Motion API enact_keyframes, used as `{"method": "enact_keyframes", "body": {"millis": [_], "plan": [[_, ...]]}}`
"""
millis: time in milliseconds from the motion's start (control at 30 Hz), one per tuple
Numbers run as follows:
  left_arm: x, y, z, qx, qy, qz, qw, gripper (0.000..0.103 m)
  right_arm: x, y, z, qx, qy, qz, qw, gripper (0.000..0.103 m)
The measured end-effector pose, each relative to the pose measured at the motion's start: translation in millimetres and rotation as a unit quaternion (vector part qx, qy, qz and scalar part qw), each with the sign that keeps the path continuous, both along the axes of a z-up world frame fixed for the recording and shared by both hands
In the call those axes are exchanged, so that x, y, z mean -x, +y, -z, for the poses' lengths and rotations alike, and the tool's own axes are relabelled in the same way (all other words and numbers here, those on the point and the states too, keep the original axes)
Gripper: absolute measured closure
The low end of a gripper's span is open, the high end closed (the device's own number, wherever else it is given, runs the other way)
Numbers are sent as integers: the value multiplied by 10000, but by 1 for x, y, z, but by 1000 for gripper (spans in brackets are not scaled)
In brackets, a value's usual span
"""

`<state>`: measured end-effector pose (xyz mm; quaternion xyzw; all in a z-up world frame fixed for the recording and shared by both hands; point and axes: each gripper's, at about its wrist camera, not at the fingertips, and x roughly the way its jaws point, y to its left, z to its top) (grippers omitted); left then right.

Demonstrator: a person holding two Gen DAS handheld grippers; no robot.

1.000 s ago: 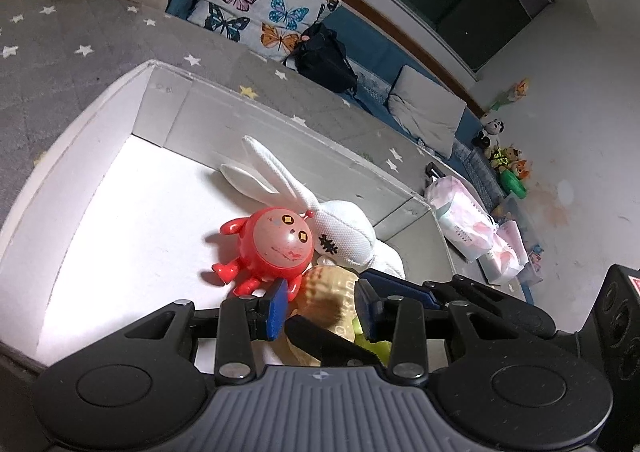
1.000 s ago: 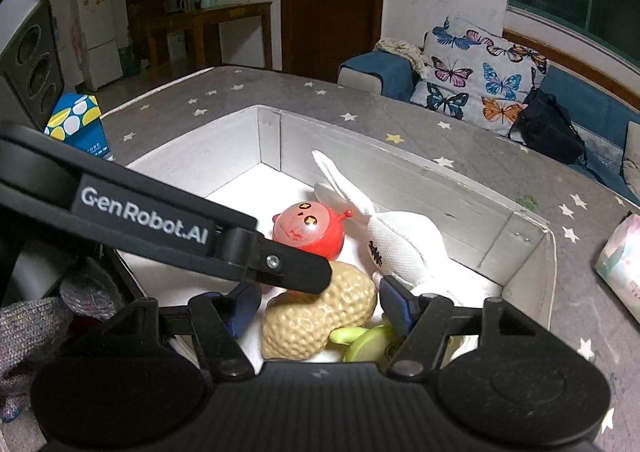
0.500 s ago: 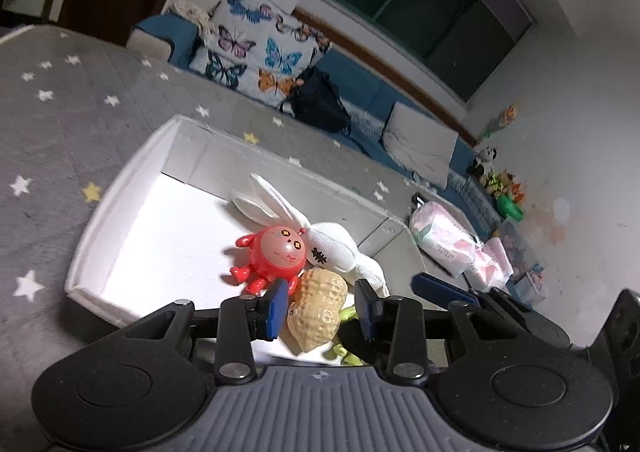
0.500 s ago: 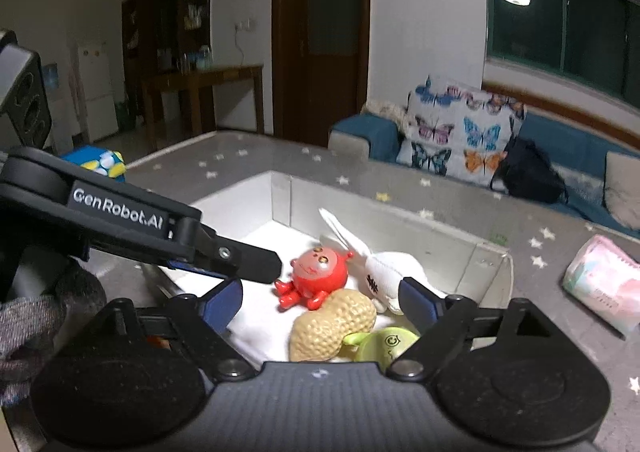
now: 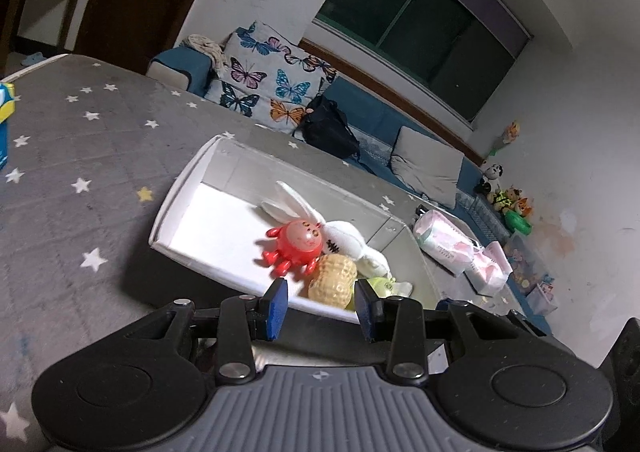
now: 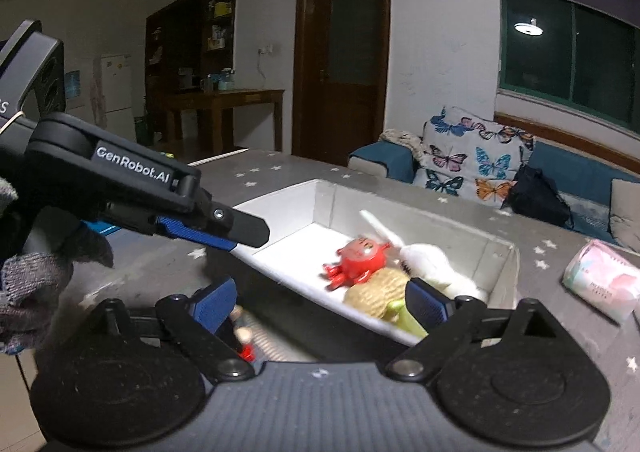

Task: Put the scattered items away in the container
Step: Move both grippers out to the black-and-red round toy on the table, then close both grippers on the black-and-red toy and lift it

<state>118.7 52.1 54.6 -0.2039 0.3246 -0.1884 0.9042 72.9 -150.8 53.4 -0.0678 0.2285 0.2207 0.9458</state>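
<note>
On the star-print grey cover (image 5: 80, 140): a shallow white box (image 5: 176, 208) sits with its open top up and four toys lying inside.
Box, contents: all four toys are bunched toward the end of the box nearest the grippers; the far end of its floor is bare.
Red toy: a round red figure with a painted face (image 5: 298, 242) lies at the middle of the cluster, touching the rabbit behind it.
Rabbit: a white plush rabbit (image 5: 344, 240) lies on its side, its long ears stretched toward the far wall of the box.
Peanut: a tan peanut-shaped toy (image 5: 334, 280) lies just beside the red figure, on the near side.
Green toy: a yellow-green piece (image 5: 378, 284) shows partly behind the peanut; its shape cannot be made out.
Left gripper (image 5: 322, 308): its blue-padded fingers stand apart with nothing between them, short of the box's near rim, above the cover.
Right gripper (image 6: 320, 302): its jaws have just been opening and now stand wide, empty, in front of the near rim; the toys are seen beyond them, not clasped.
Left gripper seen from the right camera: it reaches in from the left edge, carried by a hand in a grey knit glove (image 6: 36, 284).
Beside the box: a pink-and-white soft pack (image 6: 600, 284) lies on the cover, apart from the box.
Behind: a blue sofa (image 6: 580, 172) with a butterfly-print cushion (image 6: 472, 156) and a black bag (image 6: 536, 196).
</note>
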Motion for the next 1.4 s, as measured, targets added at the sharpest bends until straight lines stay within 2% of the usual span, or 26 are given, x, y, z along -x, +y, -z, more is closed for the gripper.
{"method": "enact_keyframes", "body": {"millis": [233, 600, 1067, 1400], "plan": [[14, 7, 15, -116, 171, -108, 9997, 64, 11, 12, 18, 40, 228, -205, 9995, 8], [19, 18, 32, -154, 406, -342, 9985, 64, 7, 32, 43, 117, 594, -404, 9973, 8], [9, 27, 39, -126, 435, -457, 9979, 64, 4, 54, 68, 251, 880, -665, 9936, 9], [-10, 28, 51, -144, 617, -490, 9968, 64, 0, 65, 72, 277, 1042, -753, 9913, 19]]}}
